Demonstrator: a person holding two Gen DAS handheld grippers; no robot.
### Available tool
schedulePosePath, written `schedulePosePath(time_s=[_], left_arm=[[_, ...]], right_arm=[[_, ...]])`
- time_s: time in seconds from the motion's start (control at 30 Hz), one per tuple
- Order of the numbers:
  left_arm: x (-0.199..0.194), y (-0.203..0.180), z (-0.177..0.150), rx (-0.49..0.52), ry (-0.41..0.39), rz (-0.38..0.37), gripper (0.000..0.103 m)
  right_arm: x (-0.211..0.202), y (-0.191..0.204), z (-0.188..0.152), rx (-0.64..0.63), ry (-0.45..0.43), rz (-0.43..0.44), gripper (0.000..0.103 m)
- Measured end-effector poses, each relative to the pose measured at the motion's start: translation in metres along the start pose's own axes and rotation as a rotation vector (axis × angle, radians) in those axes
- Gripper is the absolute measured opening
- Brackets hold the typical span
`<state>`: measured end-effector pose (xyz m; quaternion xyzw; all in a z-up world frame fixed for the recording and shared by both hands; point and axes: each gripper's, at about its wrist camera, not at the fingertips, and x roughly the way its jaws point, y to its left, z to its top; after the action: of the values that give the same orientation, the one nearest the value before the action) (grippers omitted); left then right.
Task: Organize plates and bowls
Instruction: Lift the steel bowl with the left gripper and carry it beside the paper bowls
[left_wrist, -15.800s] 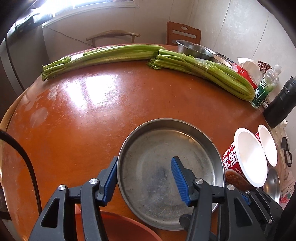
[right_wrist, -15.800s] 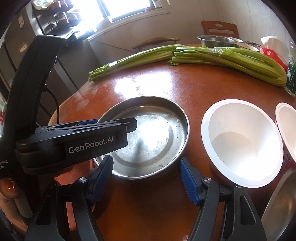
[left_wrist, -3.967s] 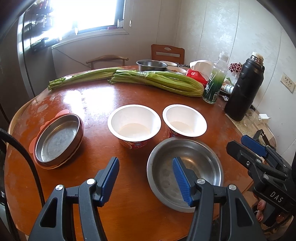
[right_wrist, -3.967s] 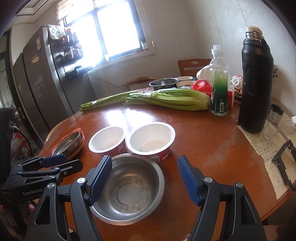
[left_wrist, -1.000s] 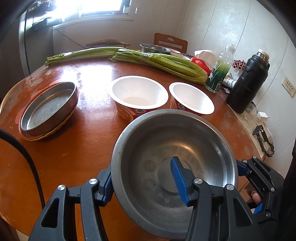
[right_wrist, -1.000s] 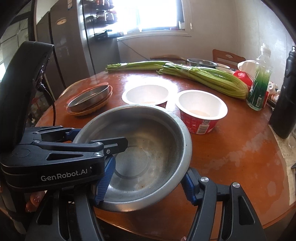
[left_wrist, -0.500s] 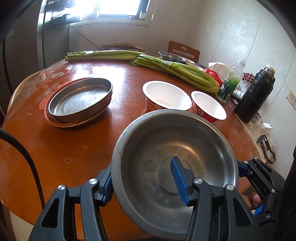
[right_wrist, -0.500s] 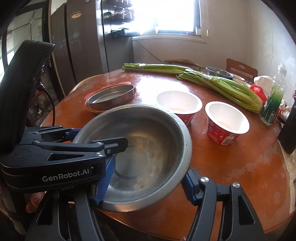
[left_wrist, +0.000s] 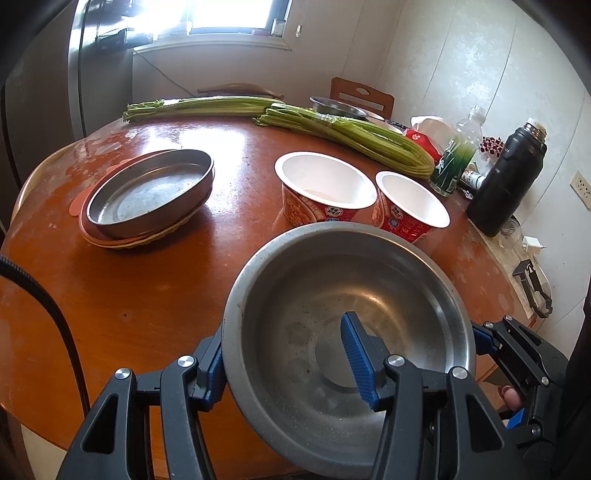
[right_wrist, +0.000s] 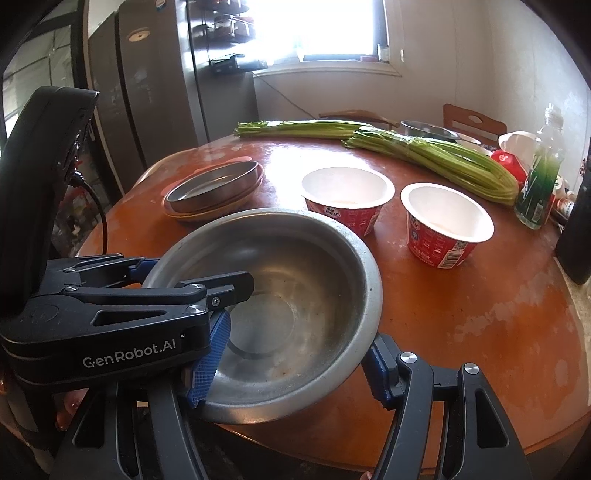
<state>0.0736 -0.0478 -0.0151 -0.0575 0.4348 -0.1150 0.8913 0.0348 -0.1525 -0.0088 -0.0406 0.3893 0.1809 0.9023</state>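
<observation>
The left gripper (left_wrist: 286, 363) has its jaws clamped across the wall of the steel bowl (left_wrist: 332, 295), one blue pad inside, the other outside the rim. The right gripper (right_wrist: 295, 363) grips the opposite wall the same way, so the bowl hangs between both, tilted and raised off the counter (left_wrist: 147, 295) near its front edge.

Just beyond the bowl stand two red paper cups with white insides, the larger cup (left_wrist: 325, 188) to the left of the smaller cup (left_wrist: 410, 208), close together. Further left sits the shallow steel plate (left_wrist: 147, 192), resting on a stack of orange plates (left_wrist: 96, 236). Open counter lies between the bowl and that stack. Two celery bundles (left_wrist: 343, 133) stretch across the far side, with another steel bowl (left_wrist: 338, 107) behind them.

The left wrist view shows a black flask (left_wrist: 509, 184) whole, beside a green bottle (left_wrist: 454, 162). The right wrist view shows the fridge (right_wrist: 147, 92), the left gripper's body and fingertips (right_wrist: 70, 406) of the person's hand beneath it.
</observation>
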Motion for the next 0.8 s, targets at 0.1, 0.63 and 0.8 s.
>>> schedulePosePath(time_s=[0.1, 0.63, 0.8], left_arm=[[0.002, 0.000, 0.000, 0.000, 0.002, 0.002, 0.055], [0.014, -0.009, -0.001, 0.017, 0.017, 0.012, 0.056], [0.019, -0.010, -0.001, 0.025, 0.019, 0.017, 0.056]], right_arm=[[0.000, -0.001, -0.002, 0.001, 0.002, 0.003, 0.070], [0.006, -0.009, -0.009, 0.033, 0.020, 0.001, 0.070], [0.009, -0.012, -0.009, 0.041, 0.030, 0.000, 0.070]])
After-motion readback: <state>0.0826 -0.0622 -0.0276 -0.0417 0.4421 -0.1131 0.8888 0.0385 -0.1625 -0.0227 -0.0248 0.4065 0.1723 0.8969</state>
